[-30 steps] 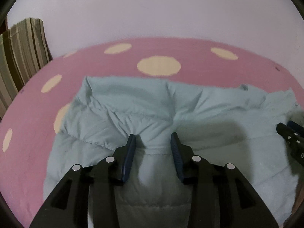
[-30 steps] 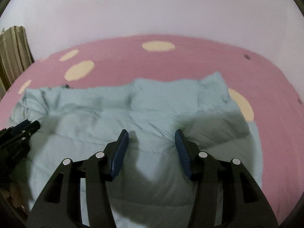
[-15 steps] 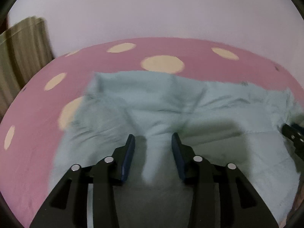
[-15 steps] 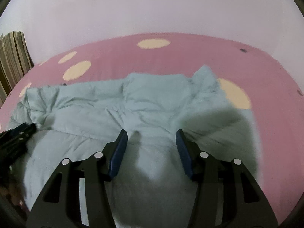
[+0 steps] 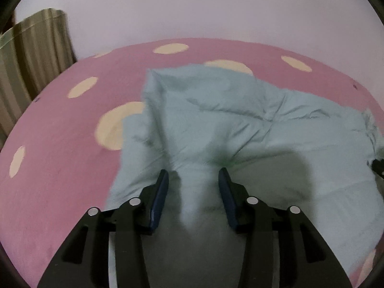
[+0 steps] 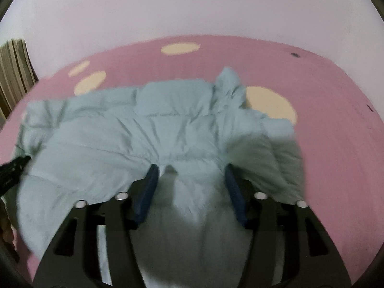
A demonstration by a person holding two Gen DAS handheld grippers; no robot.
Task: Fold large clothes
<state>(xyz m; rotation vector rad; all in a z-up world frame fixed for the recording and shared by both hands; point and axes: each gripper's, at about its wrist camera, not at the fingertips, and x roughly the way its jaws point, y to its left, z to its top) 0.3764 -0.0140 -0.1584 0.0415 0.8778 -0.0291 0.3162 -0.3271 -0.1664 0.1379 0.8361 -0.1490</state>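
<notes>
A large pale blue quilted garment (image 5: 240,129) lies bunched on a pink bed cover with cream dots (image 5: 60,144); it also shows in the right wrist view (image 6: 148,132). My left gripper (image 5: 193,180) has its jaws apart with a ridge of the garment's cloth rising between the blue pads (image 5: 160,192). My right gripper (image 6: 190,170) likewise has its jaws apart with a pulled-up fold of cloth between the pads (image 6: 147,187). Whether either pad set touches the cloth is unclear. Each gripper's tip shows at the edge of the other's view.
The pink dotted cover (image 6: 336,144) spreads around the garment. A striped curtain (image 5: 33,55) hangs at the left, also in the right wrist view (image 6: 14,72). A plain pale wall (image 5: 192,7) stands behind the bed.
The garment has been drawn up and toward both grippers; its far edges have pulled in and bunched. Cloth now rises in a ridge between each pair of pads. Both views have tilted slightly.
</notes>
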